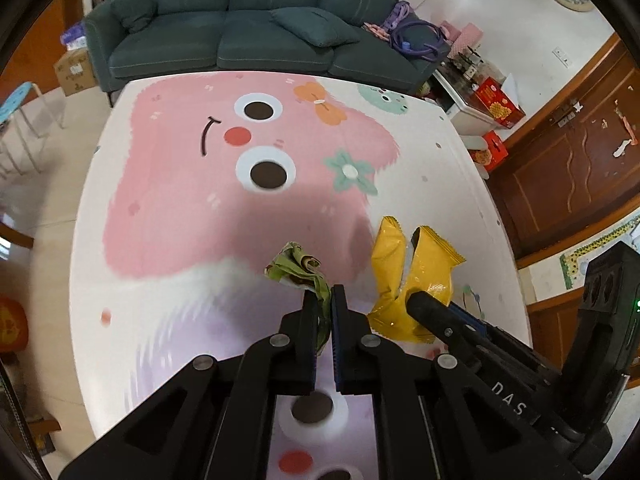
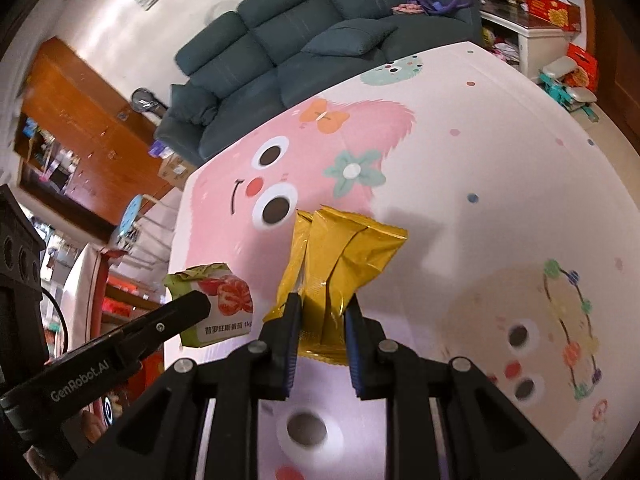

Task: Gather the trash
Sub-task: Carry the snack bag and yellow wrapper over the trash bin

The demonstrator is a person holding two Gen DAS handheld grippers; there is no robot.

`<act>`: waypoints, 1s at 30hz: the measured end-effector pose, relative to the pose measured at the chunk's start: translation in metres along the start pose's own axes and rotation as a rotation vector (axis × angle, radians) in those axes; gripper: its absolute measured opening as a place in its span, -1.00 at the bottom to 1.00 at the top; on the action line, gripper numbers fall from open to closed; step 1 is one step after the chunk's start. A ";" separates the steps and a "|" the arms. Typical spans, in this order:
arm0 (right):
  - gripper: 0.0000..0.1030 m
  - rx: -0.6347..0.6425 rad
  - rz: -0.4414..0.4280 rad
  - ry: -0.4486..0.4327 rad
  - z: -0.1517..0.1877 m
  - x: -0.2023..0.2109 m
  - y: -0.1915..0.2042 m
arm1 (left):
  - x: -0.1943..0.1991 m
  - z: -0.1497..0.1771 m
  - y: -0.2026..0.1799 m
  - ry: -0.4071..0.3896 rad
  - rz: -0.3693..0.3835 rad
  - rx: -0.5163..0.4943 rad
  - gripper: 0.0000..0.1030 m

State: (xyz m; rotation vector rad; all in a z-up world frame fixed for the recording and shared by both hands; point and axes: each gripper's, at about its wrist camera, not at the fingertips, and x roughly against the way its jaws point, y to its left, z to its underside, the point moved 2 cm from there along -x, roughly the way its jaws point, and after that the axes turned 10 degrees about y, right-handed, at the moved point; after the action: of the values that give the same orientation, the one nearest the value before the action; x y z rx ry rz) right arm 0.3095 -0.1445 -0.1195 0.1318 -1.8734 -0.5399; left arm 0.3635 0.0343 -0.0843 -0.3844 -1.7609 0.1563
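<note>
My left gripper (image 1: pixel 324 300) is shut on a crumpled green wrapper (image 1: pixel 298 266) and holds it above the cartoon play mat (image 1: pixel 180 200). The wrapper shows tomato pictures in the right wrist view (image 2: pixel 218 304). My right gripper (image 2: pixel 322 312) is shut on a yellow foil snack bag (image 2: pixel 340 256), also held above the mat. The yellow bag shows in the left wrist view (image 1: pixel 412 276), just right of the green wrapper, with the right gripper's finger (image 1: pixel 432 312) against it. The two grippers are side by side, close together.
A dark teal sofa (image 1: pixel 256 28) with a cushion stands at the mat's far edge. Red boxes (image 1: pixel 496 104) and a white cabinet sit at the far right, a wooden door (image 1: pixel 580 168) to the right. A blue stool (image 1: pixel 16 104) stands left.
</note>
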 end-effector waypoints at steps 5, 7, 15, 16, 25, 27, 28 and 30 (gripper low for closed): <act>-0.60 0.073 -0.036 -0.001 0.038 0.038 -0.009 | 0.024 0.059 -0.026 -0.046 -0.027 0.035 -0.93; -0.60 0.105 -0.055 -0.012 0.055 0.057 -0.015 | 0.033 0.086 -0.040 -0.067 -0.039 0.044 -0.93; -0.60 0.214 -0.101 -0.025 0.136 0.123 -0.046 | 0.063 0.191 -0.090 -0.142 -0.054 0.091 -0.93; -0.60 0.224 -0.105 -0.024 0.146 0.130 -0.050 | 0.065 0.203 -0.095 -0.144 -0.058 0.093 -0.93; -0.60 0.262 -0.126 0.032 0.223 0.172 -0.075 | 0.086 0.304 -0.136 -0.112 -0.107 0.067 -0.93; -0.60 0.263 -0.126 0.041 0.237 0.176 -0.079 | 0.086 0.320 -0.141 -0.089 -0.118 0.056 -0.93; -0.60 0.263 -0.126 0.045 0.243 0.178 -0.080 | 0.086 0.327 -0.142 -0.079 -0.123 0.050 -0.92; -0.60 0.258 -0.137 0.053 0.257 0.181 -0.084 | 0.084 0.338 -0.144 -0.062 -0.134 0.040 -0.92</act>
State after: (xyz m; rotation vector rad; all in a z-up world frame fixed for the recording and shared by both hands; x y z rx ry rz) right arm -0.0056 -0.2040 -0.0683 0.4436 -1.8853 -0.3807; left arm -0.0037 -0.0374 -0.0388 -0.2343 -1.8356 0.1084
